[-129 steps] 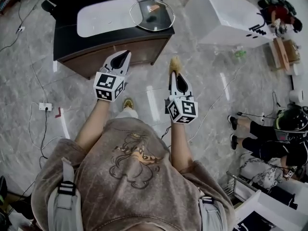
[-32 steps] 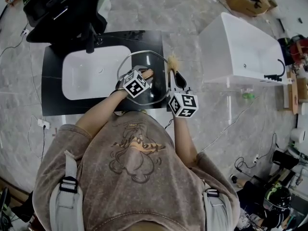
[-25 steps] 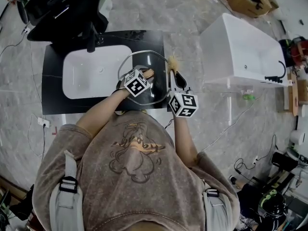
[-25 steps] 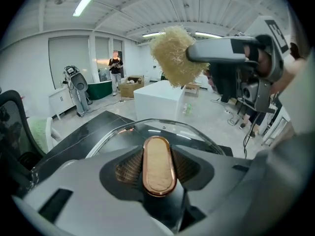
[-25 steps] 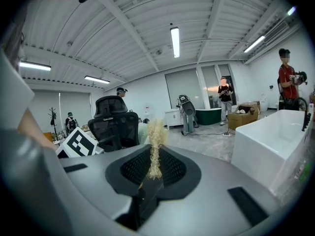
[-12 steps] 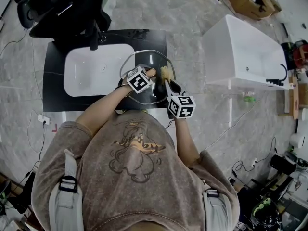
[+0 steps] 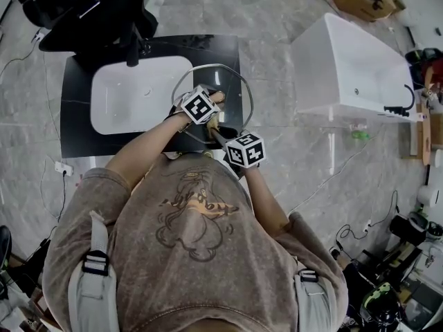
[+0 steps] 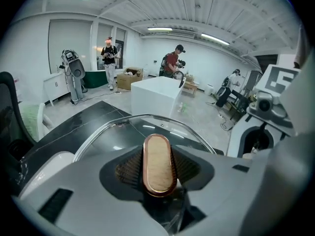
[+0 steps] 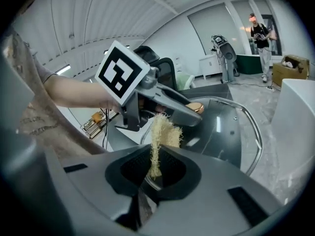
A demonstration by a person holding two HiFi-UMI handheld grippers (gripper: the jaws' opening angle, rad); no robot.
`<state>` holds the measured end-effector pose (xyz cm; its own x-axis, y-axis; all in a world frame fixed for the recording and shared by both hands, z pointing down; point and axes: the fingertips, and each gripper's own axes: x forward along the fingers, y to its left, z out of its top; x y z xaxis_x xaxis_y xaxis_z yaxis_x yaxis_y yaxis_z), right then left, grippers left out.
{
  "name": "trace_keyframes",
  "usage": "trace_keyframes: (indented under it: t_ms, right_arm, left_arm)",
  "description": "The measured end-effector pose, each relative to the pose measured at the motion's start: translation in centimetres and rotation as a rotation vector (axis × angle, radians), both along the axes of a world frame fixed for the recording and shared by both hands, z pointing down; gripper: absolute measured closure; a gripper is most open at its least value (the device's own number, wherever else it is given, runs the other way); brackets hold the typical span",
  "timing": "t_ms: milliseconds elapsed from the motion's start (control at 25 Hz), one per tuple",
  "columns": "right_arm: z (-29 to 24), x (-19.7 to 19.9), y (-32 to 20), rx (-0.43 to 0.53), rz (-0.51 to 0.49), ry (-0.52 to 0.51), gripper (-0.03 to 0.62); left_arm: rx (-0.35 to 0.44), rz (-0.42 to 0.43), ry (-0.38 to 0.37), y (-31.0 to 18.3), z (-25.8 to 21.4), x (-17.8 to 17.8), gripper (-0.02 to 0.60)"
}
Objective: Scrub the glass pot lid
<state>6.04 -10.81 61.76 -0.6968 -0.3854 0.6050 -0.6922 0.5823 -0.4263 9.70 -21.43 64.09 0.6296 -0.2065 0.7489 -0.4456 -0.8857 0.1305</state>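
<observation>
The glass pot lid (image 7: 232, 92) is held tilted over the black counter (image 7: 76, 123), right of the white basin. My left gripper (image 7: 213, 102) is shut on the lid's oval copper-rimmed knob (image 8: 159, 163), which stands upright between the jaws in the left gripper view; the glass rim (image 8: 118, 127) curves behind it. My right gripper (image 7: 216, 131) is shut on a yellow fibrous scrubber (image 9: 162, 134), which sits at the lid's near side, just below the left gripper (image 9: 165, 102). The knob (image 9: 197, 107) and the lid glass (image 9: 231, 132) show beyond the scrubber.
A white basin (image 7: 131, 95) is set in the counter, with a black faucet (image 7: 135, 47) behind it. A white bathtub (image 7: 346, 61) stands to the right on the marble floor. Cables trail across the floor. People stand far off in the room (image 8: 172, 65).
The right gripper has carried the scrubber from the lid's right edge leftward and nearer to me, to the lid's near side under the left gripper. The left gripper keeps its hold on the knob.
</observation>
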Motion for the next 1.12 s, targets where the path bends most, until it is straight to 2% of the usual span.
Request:
trace_keyframes:
  t_ms: [120, 400, 760, 1120]
  right_arm:
    - [0.4, -1.4, -0.2, -0.004, -0.020, -0.007, 0.543]
    - [1.1, -2.0, -1.3, -0.006, 0.017, 0.007, 0.543]
    - [2.0, -1.9, -1.7, -0.053, 0.063, 0.042, 0.543]
    - [2.2, -0.7, -1.6, -0.067, 0.054, 0.082, 0.543]
  left_arm:
    - [-0.006, -0.002, 0.002, 0.0, -0.1, 0.0, 0.396]
    - [-0.018, -0.004, 0.008, 0.1, -0.3, 0.0, 0.396]
    - [-0.030, -0.010, 0.008, 0.2, -0.3, 0.0, 0.396]
    - [-0.044, -0.004, 0.003, 0.3, -0.1, 0.1, 0.396]
